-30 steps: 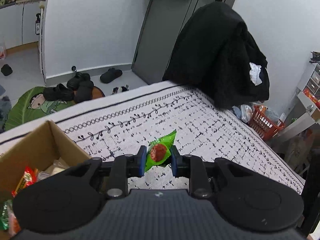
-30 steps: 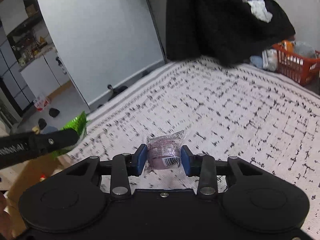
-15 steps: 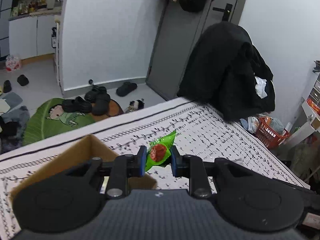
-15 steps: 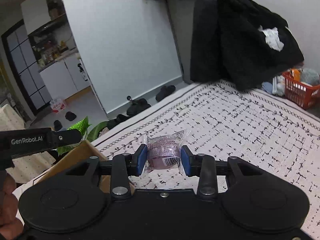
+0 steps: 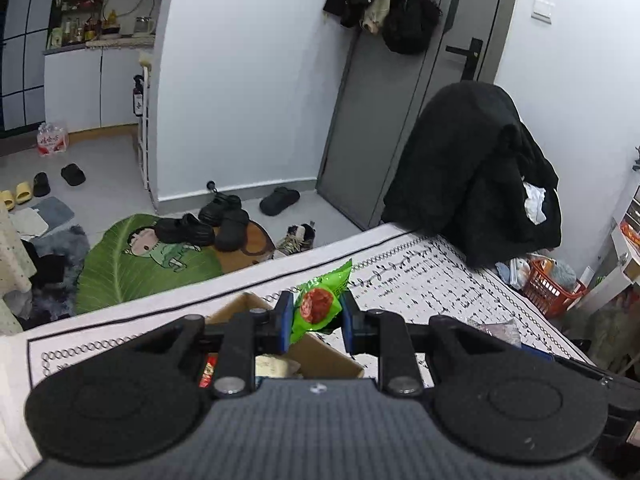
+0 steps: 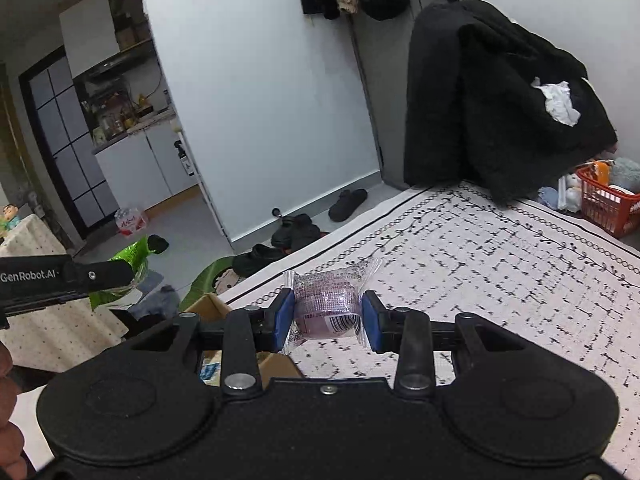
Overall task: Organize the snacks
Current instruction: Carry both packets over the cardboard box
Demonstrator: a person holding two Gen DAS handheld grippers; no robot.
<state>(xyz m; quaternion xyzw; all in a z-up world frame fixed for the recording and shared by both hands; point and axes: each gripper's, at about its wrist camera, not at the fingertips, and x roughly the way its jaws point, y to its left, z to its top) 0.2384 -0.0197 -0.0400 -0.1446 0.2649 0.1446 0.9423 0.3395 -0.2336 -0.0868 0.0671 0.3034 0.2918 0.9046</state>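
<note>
My left gripper [image 5: 315, 321] is shut on a small green snack packet [image 5: 320, 304] with a red picture on it. It hangs above a brown cardboard box [image 5: 320, 356] that holds several snacks. My right gripper [image 6: 327, 317] is shut on a clear-wrapped purple snack [image 6: 328, 304] with a barcode, above the patterned bed cover [image 6: 500, 280]. In the right wrist view the left gripper [image 6: 116, 274] reaches in from the left edge with the green packet [image 6: 132, 258], and the box corner [image 6: 208, 305] shows below it.
A black coat [image 5: 472, 168] is draped at the bed's far end. An orange basket [image 6: 608, 204] stands on the floor at the right. Shoes [image 5: 224, 220] and a green leaf-shaped mat [image 5: 132, 264] lie on the floor beyond the bed's edge. A person's hand [image 6: 8, 420] shows at the left.
Both grippers have risen with their snacks still gripped, and more of the room shows. The box now sits lower and under the left gripper's fingers.
</note>
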